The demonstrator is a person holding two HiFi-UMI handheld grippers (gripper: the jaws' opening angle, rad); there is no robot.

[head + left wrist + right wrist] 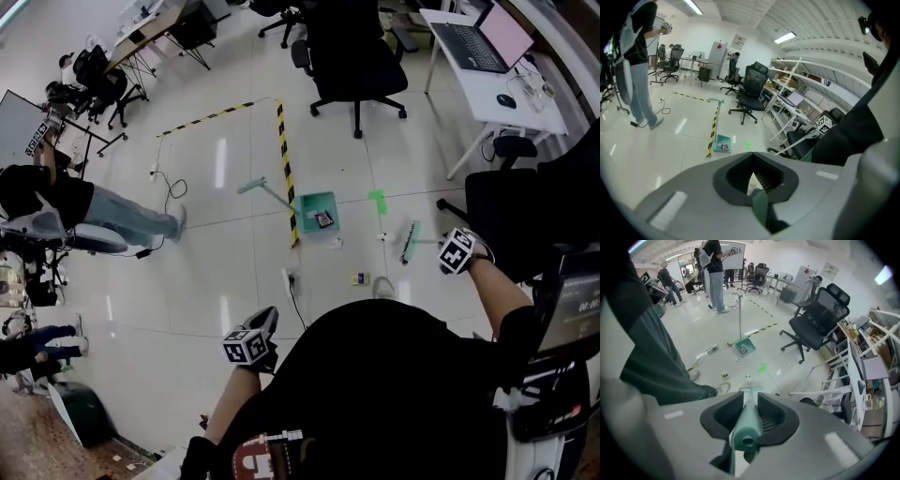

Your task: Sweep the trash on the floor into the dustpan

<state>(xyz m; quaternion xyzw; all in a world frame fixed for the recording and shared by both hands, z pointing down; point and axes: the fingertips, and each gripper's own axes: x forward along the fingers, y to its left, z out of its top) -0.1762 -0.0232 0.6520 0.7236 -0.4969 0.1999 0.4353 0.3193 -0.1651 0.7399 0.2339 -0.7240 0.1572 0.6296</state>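
Starting left, the left gripper (pixel 261 328) is seen closed, seemingly empty. The teal plastic dustpan (pixel 314 211) is stood mid-floor; nearby small scraps (pixel 360 278) could be flicked past it if the teal long-handled broom (pixel 410 241), clamped by the right gripper (pixel 450 248), is swung hard.

The person wears a black top (pixel 394 394) whose sleeves leave the forearms bare, with a small red-and-white patch (pixel 262 457) low on its front. Dark green cloth (pixel 661 362) of the person's clothing fills the left of the right gripper view.

The light grey moulded left gripper (pixel 752 176) and the matching right gripper (pixel 747 411) have broad, smooth, rounded shells. Black ribbed fingers (pixel 731 176) line a V-shaped opening in each, and pale rectangular labels (pixel 665 208) sit on the shells. On each gripper rides a white cube with black square markers (pixel 246 347), seen in the head view.
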